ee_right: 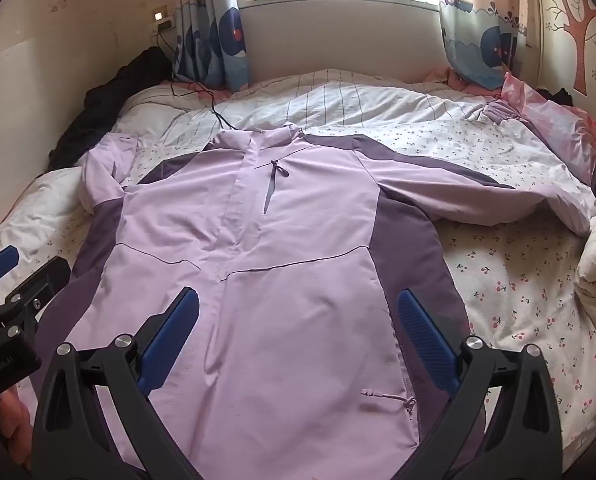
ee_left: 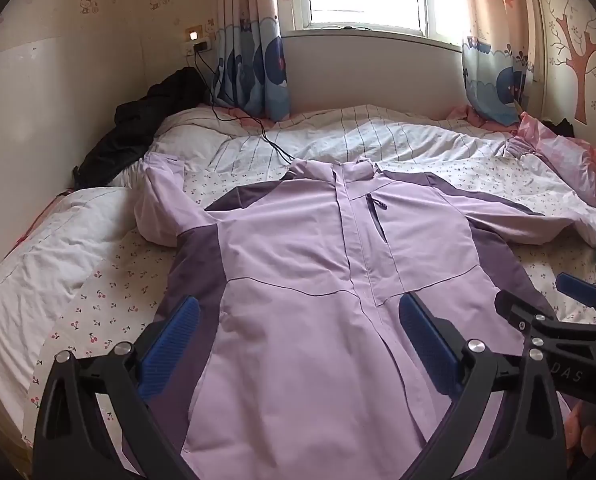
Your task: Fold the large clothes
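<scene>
A lilac jacket point(ee_left: 298, 264) with dark purple side and shoulder panels lies flat, front up, on the bed, collar toward the window. Its sleeves spread out to both sides. In the right wrist view the same jacket point(ee_right: 258, 248) fills the middle. My left gripper point(ee_left: 298, 320) hovers over the jacket's lower half, open, with nothing between its blue pads. My right gripper point(ee_right: 298, 316) hovers over the lower right of the jacket, also open and holding nothing. Each gripper shows at the edge of the other's view: the right gripper point(ee_left: 545, 308) and the left gripper point(ee_right: 26, 272).
The bed has a cherry-print sheet point(ee_left: 110, 300) and a striped white duvet point(ee_left: 337, 136) bunched behind the jacket. A black garment point(ee_left: 138, 132) lies in the far left corner, with a black cable point(ee_left: 258, 128) running from a wall socket. Pink bedding point(ee_right: 545, 116) sits far right.
</scene>
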